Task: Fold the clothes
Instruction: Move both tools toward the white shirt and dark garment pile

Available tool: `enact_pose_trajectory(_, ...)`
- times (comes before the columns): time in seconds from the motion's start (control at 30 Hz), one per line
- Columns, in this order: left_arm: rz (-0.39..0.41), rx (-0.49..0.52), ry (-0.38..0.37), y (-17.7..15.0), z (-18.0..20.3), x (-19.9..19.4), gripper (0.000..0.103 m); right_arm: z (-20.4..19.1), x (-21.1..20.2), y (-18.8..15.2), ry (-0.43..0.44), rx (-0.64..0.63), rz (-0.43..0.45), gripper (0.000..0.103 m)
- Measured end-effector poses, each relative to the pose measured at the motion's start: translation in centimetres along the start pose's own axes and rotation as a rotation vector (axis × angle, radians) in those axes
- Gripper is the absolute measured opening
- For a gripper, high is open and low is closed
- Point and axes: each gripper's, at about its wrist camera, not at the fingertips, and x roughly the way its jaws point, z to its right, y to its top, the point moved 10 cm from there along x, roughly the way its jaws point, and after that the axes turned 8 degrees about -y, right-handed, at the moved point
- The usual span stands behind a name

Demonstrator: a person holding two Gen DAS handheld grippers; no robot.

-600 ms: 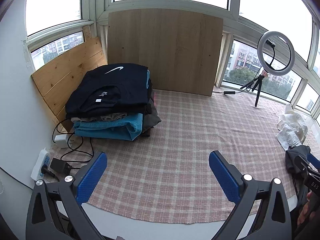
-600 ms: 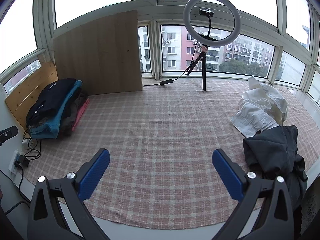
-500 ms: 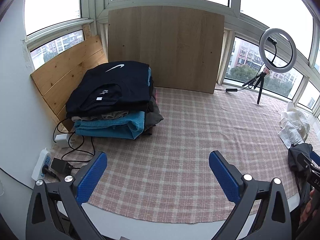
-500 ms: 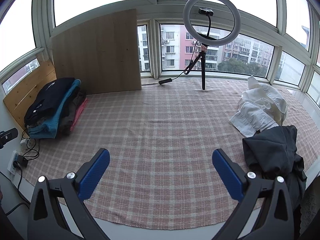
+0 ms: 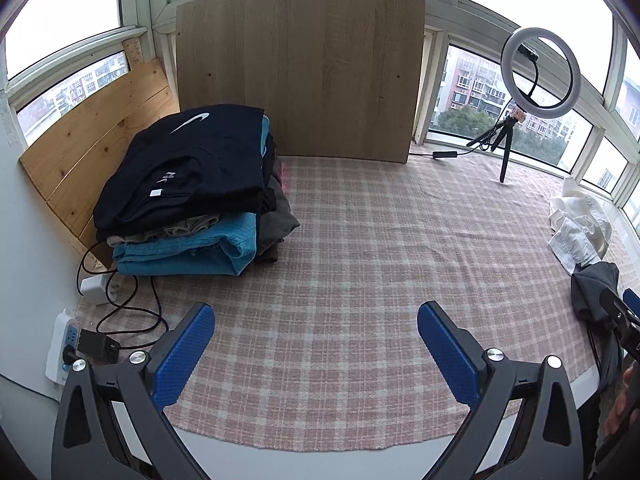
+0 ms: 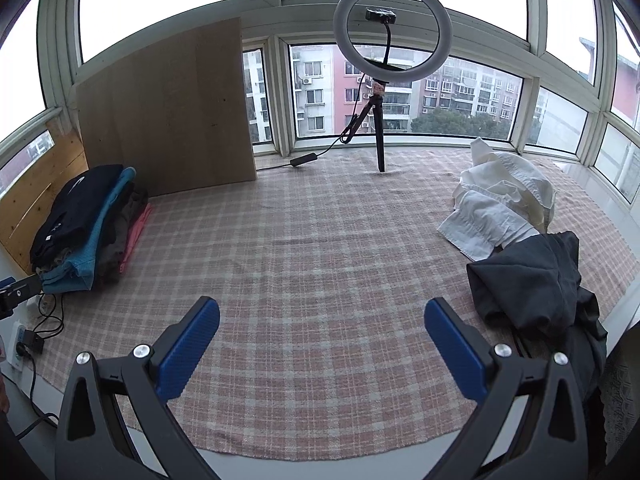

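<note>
A stack of folded clothes (image 5: 192, 192), topped by a dark shirt with a white swoosh, sits at the far left of the plaid cloth (image 5: 360, 260); it also shows in the right wrist view (image 6: 84, 232). A crumpled dark grey garment (image 6: 536, 284) and a crumpled white garment (image 6: 500, 204) lie at the right; both also show in the left wrist view, dark (image 5: 596, 296) and white (image 5: 576, 228). My left gripper (image 5: 316, 320) is open and empty above the cloth's front. My right gripper (image 6: 322, 316) is open and empty, left of the dark garment.
A ring light on a tripod (image 6: 384, 80) stands at the back by the windows. A wooden board (image 5: 300, 72) leans at the back, another (image 5: 96, 148) at the left. A power strip with plugs and cables (image 5: 72, 340) lies at the front left.
The left wrist view has shifted slightly, so the folded stack sits a little nearer and more to the right. Both grippers stay open and empty.
</note>
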Motion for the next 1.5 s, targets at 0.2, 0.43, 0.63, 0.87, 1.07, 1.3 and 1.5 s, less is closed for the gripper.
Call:
enact_pose_trajectory(0.2, -0.022, 0.028, -0.074, 0.5, 1.8, 1.9, 0.100, 1.9, 0.0, -0.3, -0.062, 0.034, 0.000, 0.103)
enact_pose_trajectory(0.43, -0.038, 0.101, -0.118, 0.9, 4.7, 3.3, 0.100, 4.8, -0.3, -0.6, -0.131, 0.077, -0.007, 0.103)
enact_pose_trajectory(0.63, -0.041, 0.147, -0.154, 1.4, 6.8, 4.0, 0.100, 6.7, -0.5, -0.7, -0.175, 0.103, -0.008, 0.103)
enact_pose_trajectory(0.87, -0.056, 0.171, -0.172, 1.5, 9.0, 5.0, 0.100, 8.5, -0.1, -0.7, -0.205, 0.119, -0.017, 0.103)
enact_pose_trajectory(1.07, -0.059, 0.190, -0.167, 1.9, 11.4, 5.8, 0.100, 9.8, 0.9, -0.4, -0.205, 0.121, -0.022, 0.103)
enact_pose_trajectory(1.3, -0.050, 0.151, -0.147, 2.7, 13.9, 6.5, 0.100, 12.7, 3.0, 1.0, -0.169, 0.099, -0.011, 0.103)
enact_pose_trajectory(1.5, -0.049, 0.099, -0.123, 3.8, 16.4, 7.2, 0.101, 15.7, 5.1, 3.2, -0.125, 0.083, 0.005, 0.103)
